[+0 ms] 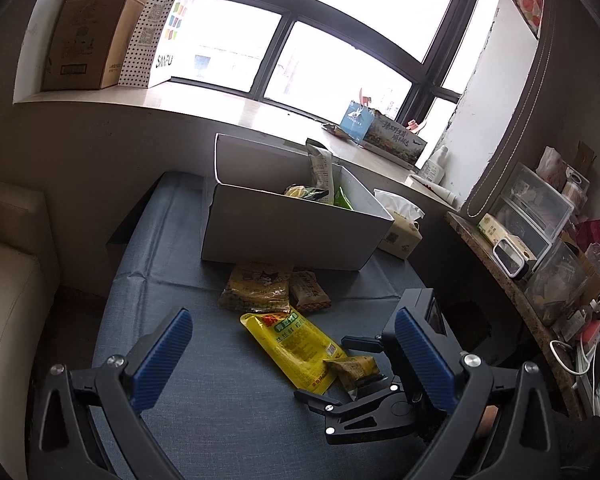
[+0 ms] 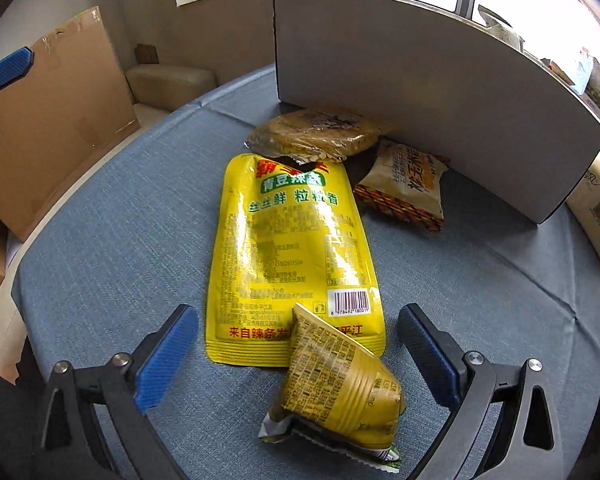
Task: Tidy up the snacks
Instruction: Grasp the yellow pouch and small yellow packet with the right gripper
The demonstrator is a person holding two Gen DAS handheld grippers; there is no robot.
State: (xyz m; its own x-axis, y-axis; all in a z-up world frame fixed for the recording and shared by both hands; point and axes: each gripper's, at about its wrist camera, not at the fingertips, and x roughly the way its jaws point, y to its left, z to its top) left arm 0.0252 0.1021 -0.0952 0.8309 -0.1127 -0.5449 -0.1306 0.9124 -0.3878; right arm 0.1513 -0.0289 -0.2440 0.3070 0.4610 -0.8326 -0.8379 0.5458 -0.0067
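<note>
A white box [image 1: 292, 236] holding several snack packs stands on the blue tablecloth [image 1: 220, 400]. In front of it lie a brown cake pack [image 1: 256, 286], a small brown-orange packet [image 1: 310, 290], a long yellow pouch [image 1: 300, 348] and a small gold packet [image 1: 356, 370]. My left gripper [image 1: 296, 354] is open above the cloth, short of the pouch. My right gripper [image 2: 300, 354] is open, its jaws on either side of the small gold packet [image 2: 340, 388], which overlaps the yellow pouch [image 2: 292, 256]. The right gripper also shows in the left wrist view [image 1: 364, 364].
A tissue box [image 1: 400, 232] stands right of the white box. A cluttered shelf [image 1: 540, 280] runs along the right. A windowsill [image 1: 220, 108] with cartons and a bag lies behind. A flat cardboard sheet [image 2: 52, 120] leans at the left.
</note>
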